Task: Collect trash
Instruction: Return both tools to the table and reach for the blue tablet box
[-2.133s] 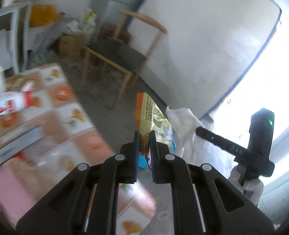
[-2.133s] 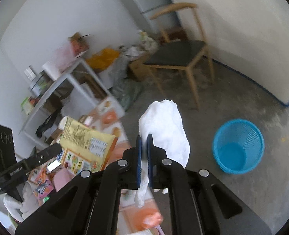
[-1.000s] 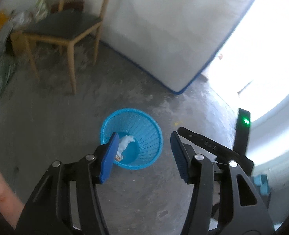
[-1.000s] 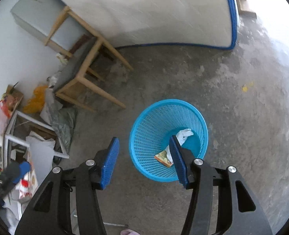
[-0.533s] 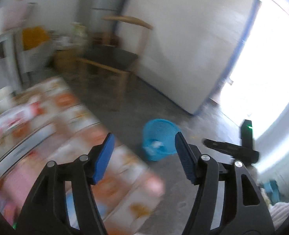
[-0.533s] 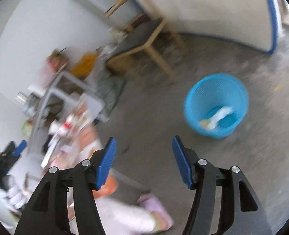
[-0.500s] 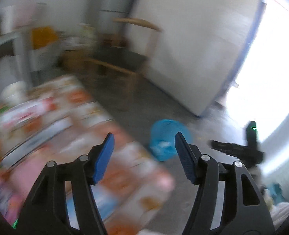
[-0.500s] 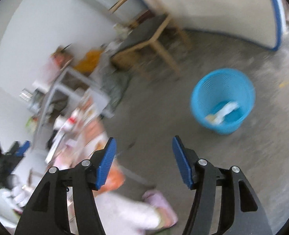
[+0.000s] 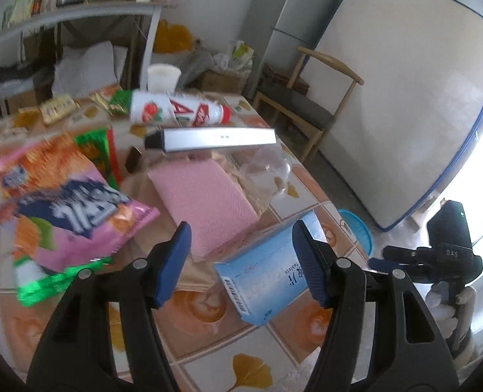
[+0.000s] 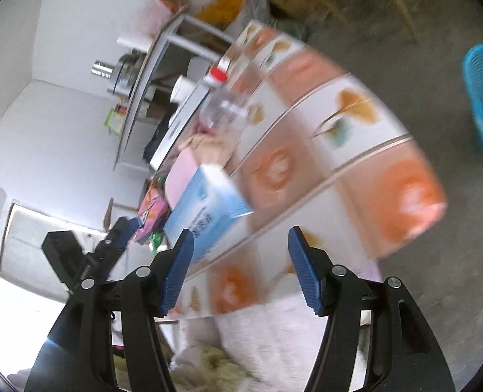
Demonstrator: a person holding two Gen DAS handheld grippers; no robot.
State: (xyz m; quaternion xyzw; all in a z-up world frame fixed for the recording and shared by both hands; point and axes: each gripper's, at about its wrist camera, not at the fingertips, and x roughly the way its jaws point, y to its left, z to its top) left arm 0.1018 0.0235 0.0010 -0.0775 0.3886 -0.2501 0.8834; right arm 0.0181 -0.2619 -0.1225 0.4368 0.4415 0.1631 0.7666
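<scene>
Both tools hung released over the tabletop, where the light, stiff blue carton looked best pinched across its narrow sides

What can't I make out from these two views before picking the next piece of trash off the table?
- Blue basket: left wrist view, mostly hidden behind the table edge; right wrist view, cut off by the frame edge, contents unclear.
- Blue box: right wrist view, motion blur smears its print.
- Pink snack bag: left wrist view, blurred lettering.
- Clear plastic cup: contents unclear.
- Both tools open, empty.
</scene>
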